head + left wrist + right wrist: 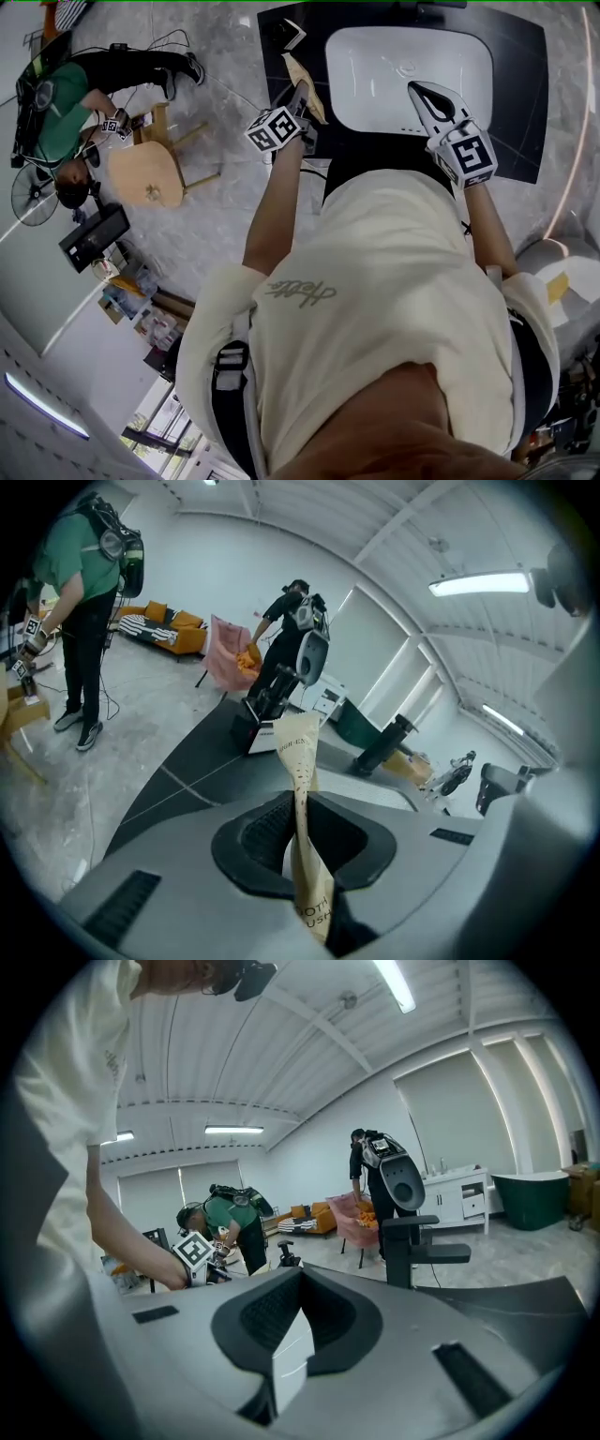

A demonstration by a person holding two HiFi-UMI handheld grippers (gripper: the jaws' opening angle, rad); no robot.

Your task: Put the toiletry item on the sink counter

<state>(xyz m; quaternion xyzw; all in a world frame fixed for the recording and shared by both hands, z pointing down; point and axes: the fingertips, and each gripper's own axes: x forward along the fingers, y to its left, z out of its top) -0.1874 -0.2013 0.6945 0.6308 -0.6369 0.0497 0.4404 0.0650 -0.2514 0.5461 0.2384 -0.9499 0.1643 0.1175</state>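
Observation:
A tan paper toothbrush packet (302, 789) stands pinched between the jaws of my left gripper (305, 860), its top end sticking up. In the head view the left gripper (298, 98) holds this packet (307, 89) over the left part of the black counter (520, 112), beside the white sink basin (375, 84). My right gripper (427, 94) hovers over the basin's right side, its white fingers (291, 1354) pressed together with nothing seen between them.
A small black-and-white box (286, 33) lies at the counter's far left corner. A black faucet (384, 747) rises from the counter. Left of the counter, a person in green (66, 103) bends over a round wooden table (145, 173). My own torso fills the lower head view.

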